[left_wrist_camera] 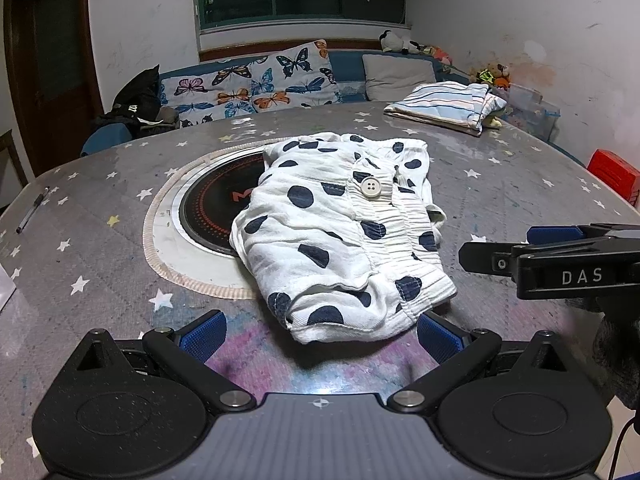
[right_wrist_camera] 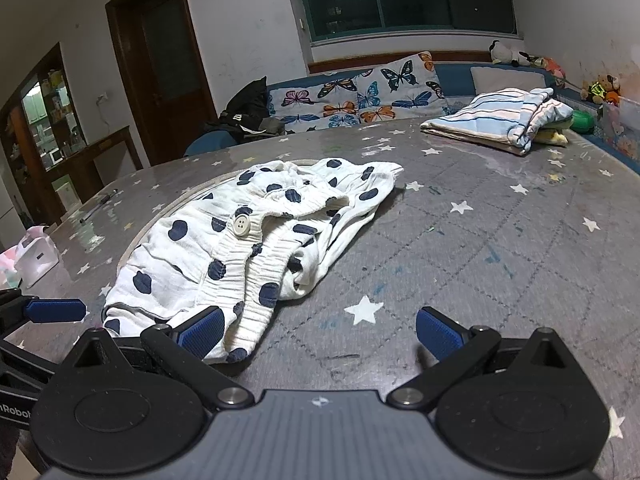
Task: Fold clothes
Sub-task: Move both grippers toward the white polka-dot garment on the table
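White shorts with navy dots and a white button (left_wrist_camera: 344, 232) lie loosely folded on the grey star-patterned table (left_wrist_camera: 100, 248), partly over a round black hob (left_wrist_camera: 216, 208). My left gripper (left_wrist_camera: 320, 334) is open and empty, just short of the shorts' near hem. My right gripper (right_wrist_camera: 320, 332) is open and empty, at the shorts' (right_wrist_camera: 248, 240) near right corner; its left pad (right_wrist_camera: 202, 330) overlaps the waistband edge. The right gripper shows from the side in the left wrist view (left_wrist_camera: 520, 248).
A folded striped garment (left_wrist_camera: 444, 106) lies at the table's far right, also in the right wrist view (right_wrist_camera: 500, 118). A pen (left_wrist_camera: 32, 210) lies at the left edge. A red box (left_wrist_camera: 614, 174) is at the right. A sofa with butterfly cushions (left_wrist_camera: 256, 84) stands behind.
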The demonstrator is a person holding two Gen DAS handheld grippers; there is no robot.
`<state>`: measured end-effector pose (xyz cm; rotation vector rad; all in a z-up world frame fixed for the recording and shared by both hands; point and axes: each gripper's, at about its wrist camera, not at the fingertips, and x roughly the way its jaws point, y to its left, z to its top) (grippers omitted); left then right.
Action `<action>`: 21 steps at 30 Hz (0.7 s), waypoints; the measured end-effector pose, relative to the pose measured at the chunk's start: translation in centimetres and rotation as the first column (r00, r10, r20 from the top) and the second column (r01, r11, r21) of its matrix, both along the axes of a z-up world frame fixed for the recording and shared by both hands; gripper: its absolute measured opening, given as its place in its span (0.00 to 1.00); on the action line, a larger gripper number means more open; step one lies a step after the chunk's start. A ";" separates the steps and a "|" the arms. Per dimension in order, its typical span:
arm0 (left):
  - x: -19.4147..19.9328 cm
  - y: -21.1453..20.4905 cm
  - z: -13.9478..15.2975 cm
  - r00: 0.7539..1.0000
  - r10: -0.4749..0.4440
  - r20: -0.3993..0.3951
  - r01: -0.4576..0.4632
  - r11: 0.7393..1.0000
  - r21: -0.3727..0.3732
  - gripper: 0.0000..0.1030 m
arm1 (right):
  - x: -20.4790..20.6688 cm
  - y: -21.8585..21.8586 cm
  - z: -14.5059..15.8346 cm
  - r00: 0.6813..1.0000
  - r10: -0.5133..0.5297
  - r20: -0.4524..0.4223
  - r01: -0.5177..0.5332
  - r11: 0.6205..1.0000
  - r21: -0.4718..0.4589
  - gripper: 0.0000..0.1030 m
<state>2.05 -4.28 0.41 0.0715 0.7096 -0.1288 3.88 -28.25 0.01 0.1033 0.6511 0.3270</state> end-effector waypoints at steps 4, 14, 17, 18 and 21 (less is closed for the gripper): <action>0.2 0.1 0.0 1.000 0.003 -0.001 -0.003 1.000 -0.002 1.00 | 0.3 0.1 -0.1 1.000 0.000 -0.003 0.000 1.000 0.001 1.00; 0.8 0.4 0.2 1.000 0.012 0.000 -0.012 1.000 -0.007 1.00 | 0.9 0.3 0.1 1.000 0.008 -0.003 -0.008 1.000 -0.003 1.00; 1.1 0.6 0.3 1.000 0.019 -0.001 -0.019 1.000 -0.009 1.00 | 1.3 0.5 0.2 1.000 0.013 -0.001 -0.013 1.000 -0.004 1.00; 1.2 0.7 0.3 1.000 0.021 -0.002 -0.021 1.000 -0.010 1.00 | 1.4 0.5 0.2 1.000 0.016 0.000 -0.016 1.000 -0.004 1.00; 1.5 1.0 0.3 1.000 0.029 -0.004 -0.029 0.999 -0.016 1.00 | 1.7 0.8 0.2 1.000 0.021 0.000 -0.021 1.000 -0.010 1.00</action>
